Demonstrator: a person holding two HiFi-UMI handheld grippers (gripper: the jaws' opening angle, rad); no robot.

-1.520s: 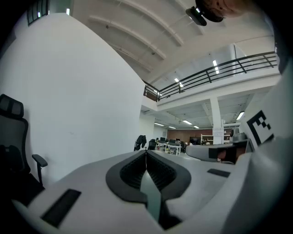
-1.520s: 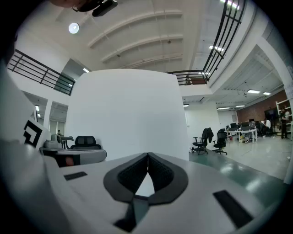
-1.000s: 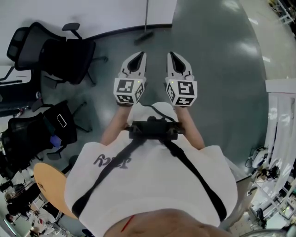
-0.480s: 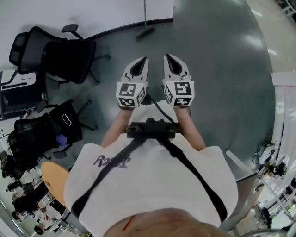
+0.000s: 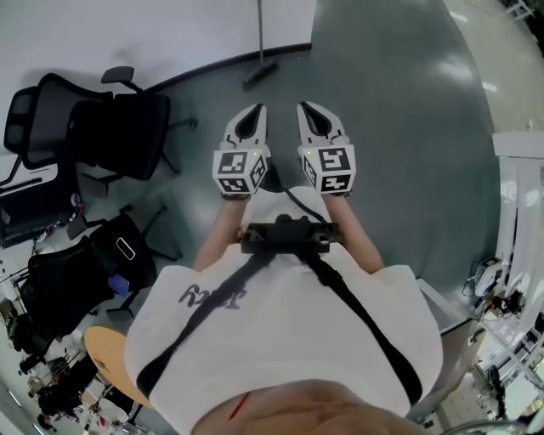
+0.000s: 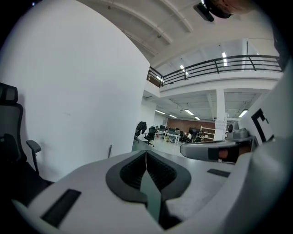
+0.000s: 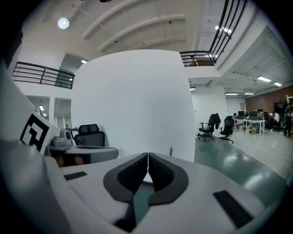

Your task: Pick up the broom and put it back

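Note:
The broom (image 5: 259, 75) leans upright against the white wall (image 5: 127, 34) at the top of the head view, with its dark head on the green floor and its thin handle (image 5: 259, 25) running up. My left gripper (image 5: 261, 108) and right gripper (image 5: 303, 105) are held side by side in front of the person, pointing at the broom and a short way from it. Both are shut with nothing between the jaws. In the left gripper view the left gripper (image 6: 145, 152) has its tips together, and so does the right gripper (image 7: 148, 154) in the right gripper view. A thin stick (image 7: 170, 151) shows against the wall.
Black office chairs (image 5: 110, 127) stand by the wall at the left, with more black chairs and bags (image 5: 76, 263) below them. An orange round seat (image 5: 106, 357) is at lower left. A white rack (image 5: 518, 212) lines the right edge. Green floor lies between the grippers and the broom.
The view has shifted as the person moved; the chairs have slid leftwards and down in the picture. Both grippers stay shut, side by side, a little lower. The broom has not moved.

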